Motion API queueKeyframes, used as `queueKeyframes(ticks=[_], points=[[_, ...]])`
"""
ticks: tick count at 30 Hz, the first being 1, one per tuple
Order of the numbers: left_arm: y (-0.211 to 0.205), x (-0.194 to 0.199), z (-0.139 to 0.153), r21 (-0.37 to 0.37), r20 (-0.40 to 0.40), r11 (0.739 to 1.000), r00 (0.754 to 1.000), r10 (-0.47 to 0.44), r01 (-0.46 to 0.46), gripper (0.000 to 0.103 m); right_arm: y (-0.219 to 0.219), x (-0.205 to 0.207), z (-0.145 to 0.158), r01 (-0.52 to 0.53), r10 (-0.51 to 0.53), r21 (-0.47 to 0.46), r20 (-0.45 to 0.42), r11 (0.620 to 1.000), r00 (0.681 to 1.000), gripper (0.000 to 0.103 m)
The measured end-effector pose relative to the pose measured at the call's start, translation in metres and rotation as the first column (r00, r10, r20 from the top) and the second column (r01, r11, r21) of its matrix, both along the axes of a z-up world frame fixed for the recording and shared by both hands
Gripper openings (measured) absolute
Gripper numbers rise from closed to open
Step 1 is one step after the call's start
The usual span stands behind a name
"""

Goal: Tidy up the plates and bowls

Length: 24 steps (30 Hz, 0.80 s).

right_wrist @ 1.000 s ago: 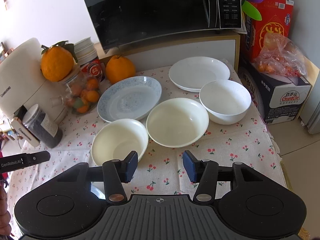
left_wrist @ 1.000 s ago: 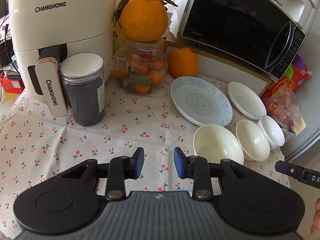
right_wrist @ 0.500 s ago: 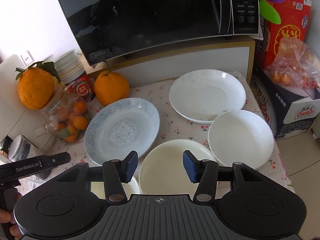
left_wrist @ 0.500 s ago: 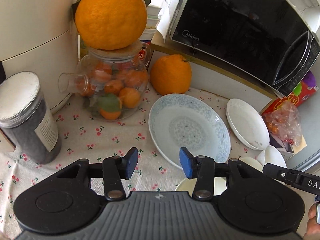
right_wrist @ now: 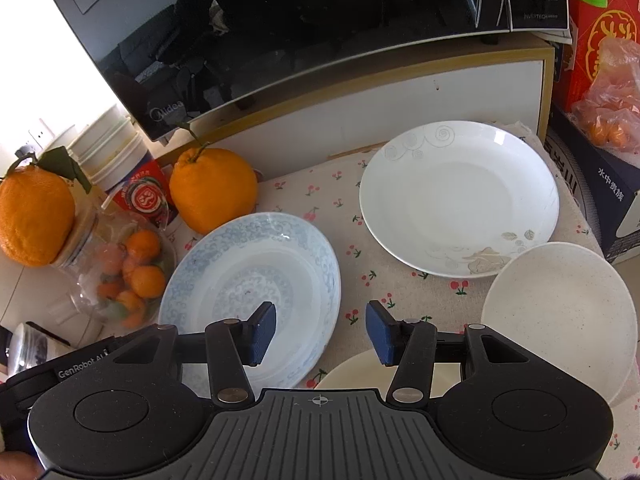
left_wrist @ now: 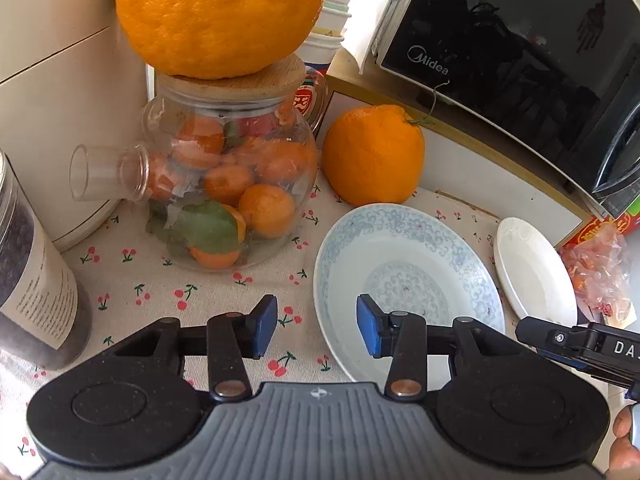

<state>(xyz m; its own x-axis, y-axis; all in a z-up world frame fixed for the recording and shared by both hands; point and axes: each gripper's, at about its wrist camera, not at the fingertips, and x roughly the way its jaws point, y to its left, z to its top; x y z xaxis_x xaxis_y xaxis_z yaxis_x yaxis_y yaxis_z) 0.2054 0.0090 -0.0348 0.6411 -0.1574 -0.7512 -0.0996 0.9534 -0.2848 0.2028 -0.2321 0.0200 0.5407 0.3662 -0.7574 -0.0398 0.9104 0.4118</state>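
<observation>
A blue-patterned plate [left_wrist: 404,264] [right_wrist: 248,280] lies on the cherry-print cloth, with a white plate [left_wrist: 532,268] [right_wrist: 456,196] to its right. A speckled white bowl [right_wrist: 560,312] and a cream bowl [right_wrist: 360,372] sit nearer, partly hidden by my right gripper. My left gripper [left_wrist: 317,330] hovers over the blue plate's left rim. Its jaws are closing, the rim shows in the gap below, and the pads press on nothing. My right gripper [right_wrist: 321,332] stands open and empty over the cloth between the blue plate and the cream bowl.
A glass jar of tangerines [left_wrist: 228,184] with a big orange [left_wrist: 220,12] on its lid stands left of the plates. Another orange [left_wrist: 372,156] sits behind the blue plate. A microwave [left_wrist: 520,60] on a shelf closes the back. A dark jar [left_wrist: 28,280] stands far left, a fruit bag [right_wrist: 608,108] at right.
Both grippers have moved forward toward the plates at the back. The bowls have dropped out of the left wrist view. The left jaws stand wider apart than a second ago.
</observation>
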Motion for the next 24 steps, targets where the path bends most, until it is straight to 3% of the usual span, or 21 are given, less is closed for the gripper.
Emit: queueKeyframes(ticks=[11, 17, 19, 24], points=[[0.001, 0.020, -0.014, -0.003, -0.033, 1.000, 0.999, -0.028, 0.028, 0.025, 0.014, 0.023, -0.024, -0.002, 0.000, -0.063, -0.029, 0.998, 1.000, 0.027], [0.003, 0.022, -0.020, 0.012, -0.044, 0.999, 0.998, -0.034, 0.035, 0.022, 0.019, 0.029, -0.034, -0.011, 0.008, -0.071, -0.040, 0.997, 0.999, 0.022], [0.003, 0.022, -0.021, 0.013, -0.041, 0.999, 0.998, -0.039, 0.039, 0.020, 0.020, 0.029, -0.036, -0.020, 0.017, -0.061, -0.046, 0.998, 0.999, 0.016], [-0.004, 0.020, -0.022, 0.035, -0.021, 0.997, 0.997, -0.070, 0.071, 0.011, 0.028, 0.027, -0.036, -0.033, 0.031, -0.069, -0.036, 0.997, 0.999, 0.016]])
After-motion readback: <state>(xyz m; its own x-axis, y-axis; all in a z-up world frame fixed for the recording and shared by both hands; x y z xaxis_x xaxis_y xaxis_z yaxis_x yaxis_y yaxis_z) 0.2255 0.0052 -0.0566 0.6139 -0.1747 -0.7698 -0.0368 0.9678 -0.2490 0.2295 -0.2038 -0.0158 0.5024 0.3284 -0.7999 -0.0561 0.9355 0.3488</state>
